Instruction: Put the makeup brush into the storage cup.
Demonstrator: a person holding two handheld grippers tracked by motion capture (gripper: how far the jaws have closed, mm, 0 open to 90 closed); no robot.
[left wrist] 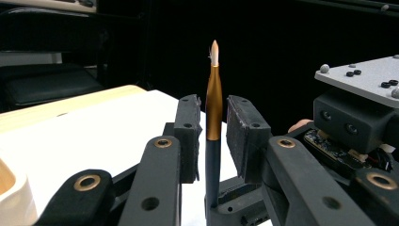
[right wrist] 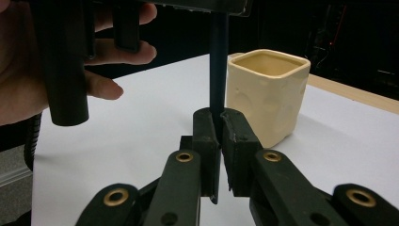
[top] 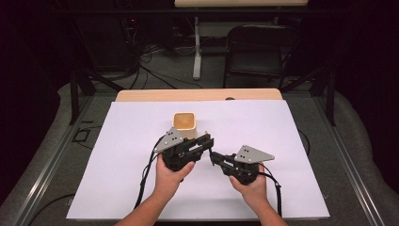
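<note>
Your left gripper (top: 208,140) sits at mid-surface, its hand low and steady, tips turned toward the other tool. In the left gripper view its fingers (left wrist: 188,136) stand spread to either side of the brush (left wrist: 214,94): the near pad is about touching the gold ferrule and there is a clear gap on the other pad, so no pinch yet. Looks like you've set them there to take the brush over higher up the handle.

Just behind that gripper the cream square cup (top: 184,122) stands upright on the white surface (top: 282,141), mouth open and apart from both tools. Likely that's where the brush goes, so you're keeping it close.

The brush itself is upright, bristle tip up and dark handle down, in the air between the two grippers and in front of the cup.

Your right gripper (top: 212,155) holds it. In the right gripper view the fingers (right wrist: 207,136) are pressed together on the bottom of the dark handle, pinching it low so the upper shaft stays free for the left one
</note>
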